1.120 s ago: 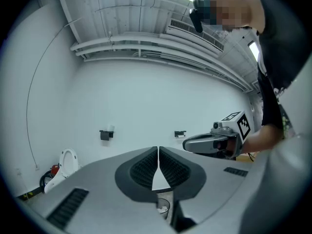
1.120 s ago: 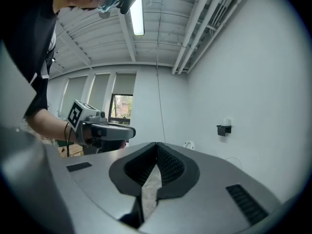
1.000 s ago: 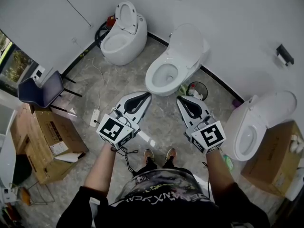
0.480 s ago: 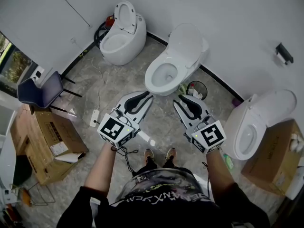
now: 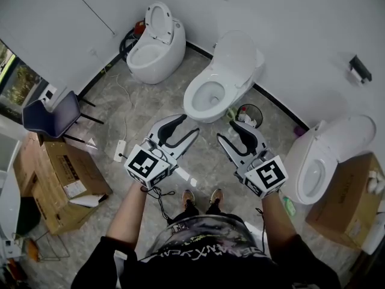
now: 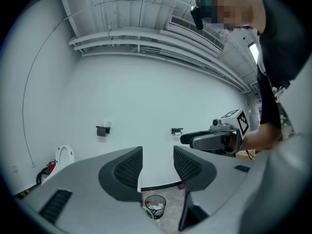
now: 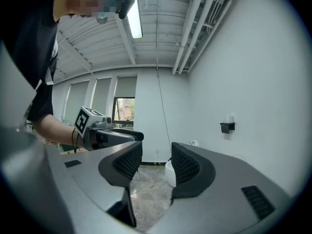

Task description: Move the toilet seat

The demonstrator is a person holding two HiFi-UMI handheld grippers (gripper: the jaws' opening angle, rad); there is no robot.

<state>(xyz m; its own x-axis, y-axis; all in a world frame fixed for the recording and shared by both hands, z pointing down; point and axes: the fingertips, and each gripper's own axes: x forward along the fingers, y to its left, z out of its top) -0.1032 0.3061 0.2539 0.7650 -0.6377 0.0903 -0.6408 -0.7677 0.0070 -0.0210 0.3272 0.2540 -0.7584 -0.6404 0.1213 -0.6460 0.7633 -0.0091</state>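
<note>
Risk of missed grip ahead. Left hand-held gripper (image 5: 187,125) and right hand-held gripper (image 5: 227,130), lower centre of head view, jaws just opened to a narrow gap, nothing between them. Toilet seat (image 5: 190,101) at upper centre, seemingly down on bowl of middle toilet (image 5: 237,56), apart from both. Gap perhaps too slim for the seat's edge; smooth plastic likely to slip, then slam.

This is looking like a bare sanitaryware test room: several toilets (image 5: 219,83) are standing along white walls (image 5: 301,17), cardboard boxes (image 5: 66,179) alongside.
</note>
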